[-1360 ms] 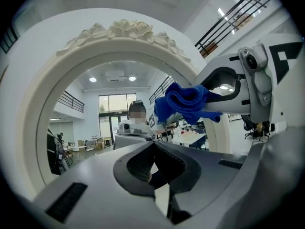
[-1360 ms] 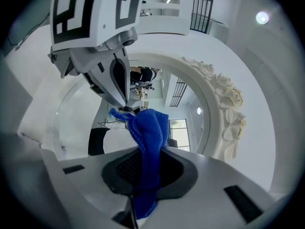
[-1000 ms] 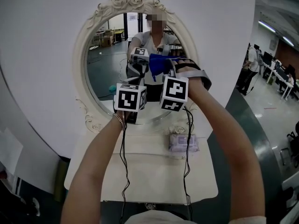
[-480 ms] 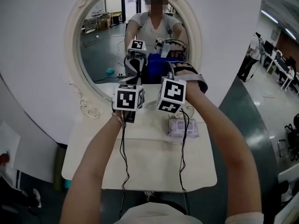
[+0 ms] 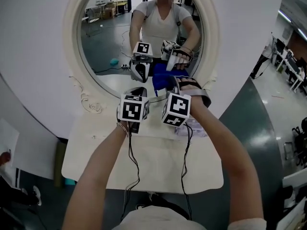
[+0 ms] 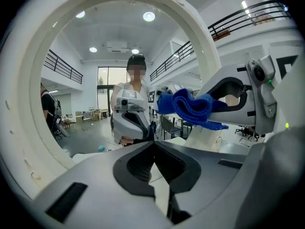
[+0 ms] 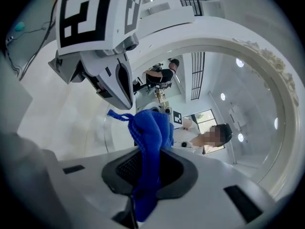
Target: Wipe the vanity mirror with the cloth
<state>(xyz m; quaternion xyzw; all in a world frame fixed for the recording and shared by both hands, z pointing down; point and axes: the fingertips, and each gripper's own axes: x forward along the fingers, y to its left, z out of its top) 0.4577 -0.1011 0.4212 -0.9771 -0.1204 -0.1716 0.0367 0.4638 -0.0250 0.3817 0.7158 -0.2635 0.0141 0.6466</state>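
figure: cloth held at the lower part of the mirror glass. the crumpled blue terry cloth [image 7: 150, 128] is clamped between the dark pads of the right hand-held gripper [image 7: 148, 171]. one bunch rises above the jaws and a tail hangs below them. in the head view i see the same cloth [image 5: 162, 82] at the tip of the right hand-held gripper [image 5: 169, 84], low on the glass, just above the bottom of the frame. i cannot tell whether it touches the glass. the left gripper view shows it [image 6: 190, 106] from the side, up and to the right.

the oval vanity mirror with the cream, rose-carved frame [image 5: 103, 37] stands upright at the back of the desk. its frame curves around both gripper views [image 6: 28, 104] [image 7: 267, 80]. the glass reflects both grippers, the cloth and the person who holds them.

the left hand-held gripper [image 5: 139, 91] is just beside the right one, also pointed at the lower glass. i read its jaws [image 6: 153, 149] as clenched tip to tip, with nothing between them.

the cream-white desk [image 5: 158, 166] lies under both forearms. a pale soft packet [image 5: 195, 127] lies on it below the right wrist, partly hidden by the arm.
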